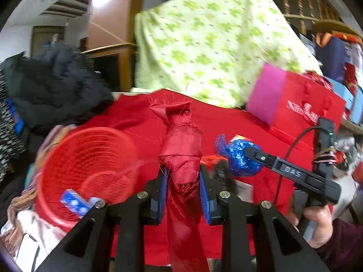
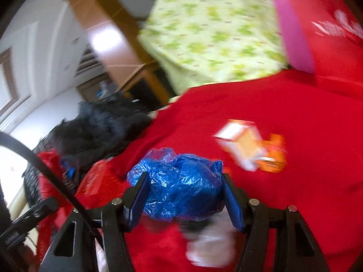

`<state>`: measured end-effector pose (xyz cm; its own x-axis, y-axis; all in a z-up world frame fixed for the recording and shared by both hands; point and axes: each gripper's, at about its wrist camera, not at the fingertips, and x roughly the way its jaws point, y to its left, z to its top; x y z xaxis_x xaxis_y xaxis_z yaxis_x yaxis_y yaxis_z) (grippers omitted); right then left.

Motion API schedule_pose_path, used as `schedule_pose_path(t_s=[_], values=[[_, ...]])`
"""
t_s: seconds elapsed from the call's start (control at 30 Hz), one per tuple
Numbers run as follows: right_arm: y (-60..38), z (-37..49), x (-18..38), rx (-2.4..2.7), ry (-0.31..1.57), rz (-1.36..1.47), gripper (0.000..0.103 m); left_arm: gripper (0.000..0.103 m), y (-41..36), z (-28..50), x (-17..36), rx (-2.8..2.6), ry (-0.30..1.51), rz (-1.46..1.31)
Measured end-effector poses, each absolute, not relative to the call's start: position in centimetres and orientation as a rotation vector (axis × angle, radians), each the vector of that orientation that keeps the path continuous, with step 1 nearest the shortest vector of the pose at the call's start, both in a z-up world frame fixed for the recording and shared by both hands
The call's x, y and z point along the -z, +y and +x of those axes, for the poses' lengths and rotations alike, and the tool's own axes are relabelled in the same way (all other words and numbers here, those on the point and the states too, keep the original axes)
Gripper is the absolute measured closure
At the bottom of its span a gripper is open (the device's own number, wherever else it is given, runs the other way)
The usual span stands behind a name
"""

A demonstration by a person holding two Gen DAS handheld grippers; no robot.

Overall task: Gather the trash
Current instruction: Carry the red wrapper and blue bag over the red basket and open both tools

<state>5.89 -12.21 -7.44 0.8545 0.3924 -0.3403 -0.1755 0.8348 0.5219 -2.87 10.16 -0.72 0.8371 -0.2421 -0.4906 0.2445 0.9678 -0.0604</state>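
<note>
My left gripper (image 1: 183,176) is shut on a rolled bundle of red cloth (image 1: 181,149) and holds it upright above the red tablecloth (image 1: 226,122). A red plastic basket (image 1: 86,167) lies to its left, with a blue and white scrap (image 1: 74,201) inside. My right gripper (image 2: 182,188) is shut on a crumpled blue plastic bag (image 2: 179,185); the bag also shows in the left wrist view (image 1: 240,158) held by the right gripper. An orange and white carton (image 2: 249,147) lies on the cloth beyond the right gripper. A white scrap (image 2: 211,244) lies under it.
A box draped in green-patterned cloth (image 1: 215,40) stands at the back. A red and pink gift bag (image 1: 295,106) stands at the right. Dark clothing (image 1: 52,83) is piled at the left. More fabric (image 1: 22,226) lies under the basket.
</note>
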Motion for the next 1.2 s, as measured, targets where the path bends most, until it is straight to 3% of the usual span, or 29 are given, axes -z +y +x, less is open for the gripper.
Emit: schedule_pose_path(t_s=[0.43, 0.8, 0.9, 0.97, 1.2], values=[[4.1, 8.2, 1.8, -0.537, 0.438, 0.293, 0.038, 0.075, 22.3, -2.1, 2.3, 0.035, 0.546, -0.120], [11.0, 12.6, 2.6, -0.567, 0.542, 0.284, 0.034, 0.073, 25.3, 0.6, 4.7, 0.003, 0.614, -0.152], [11.4, 13.1, 3.1, -0.570, 0.559, 0.303, 0.031, 0.064, 25.4, 0.9, 5.0, -0.008, 0.622, -0.146], [11.4, 13.0, 3.2, -0.574, 0.560, 0.308, 0.031, 0.042, 25.7, 0.8, 5.0, -0.025, 0.615, -0.149], [11.8, 12.6, 2.7, -0.570, 0.536, 0.277, 0.027, 0.039, 25.8, 0.1, 4.6, -0.046, 0.589, -0.137]])
